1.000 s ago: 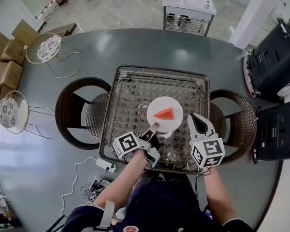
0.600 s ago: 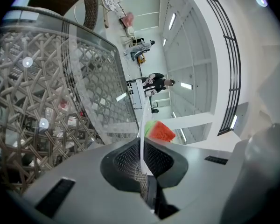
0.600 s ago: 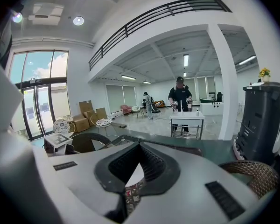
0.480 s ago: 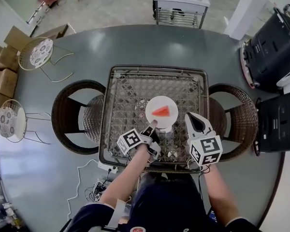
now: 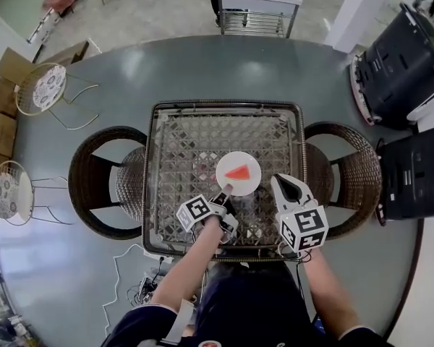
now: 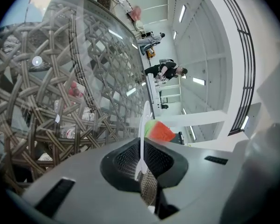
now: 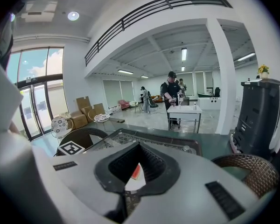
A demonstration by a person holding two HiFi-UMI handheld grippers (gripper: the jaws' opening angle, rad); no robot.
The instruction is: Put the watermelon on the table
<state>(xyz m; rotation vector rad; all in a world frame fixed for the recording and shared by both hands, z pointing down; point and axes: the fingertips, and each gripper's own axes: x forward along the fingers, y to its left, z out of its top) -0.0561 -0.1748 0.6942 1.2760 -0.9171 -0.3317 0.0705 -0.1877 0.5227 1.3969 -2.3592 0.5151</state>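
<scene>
With the left gripper (image 5: 223, 191) clamped on the near rim of the plate (image 5: 239, 157), rim edge-on between the pads in the left gripper view, lower slowly and level, far edge no lower than near edge, to stop the watermelon (image 5: 239, 172) sliding from its place at plate centre. Aim for a flat landing on the glass top of the table (image 5: 224, 105), a little right of centre in the head view. Hold the pinch firm until full rest, then ease off and draw back toward the lower edge of the frame without dragging the rim. Leave the right gripper (image 5: 286, 184) just right of the plate, jaws a little apart by the look of its own view, with nothing between them and only a sliver of plate and red showing beyond the gap. Bring it in only to steady the right rim if needed. Cannot tell contact between plate underside and glass: no side view, and much glare and wicker pattern in the left gripper view. Left pads mostly covered by the marker cube in the head view. Watermelon cut off by the plate edge in the left gripper view. Small reddish and pale items under the glass too blurred to name. Farther out, chairs (image 5: 94, 179) at left and right partly tucked under the table.
</scene>
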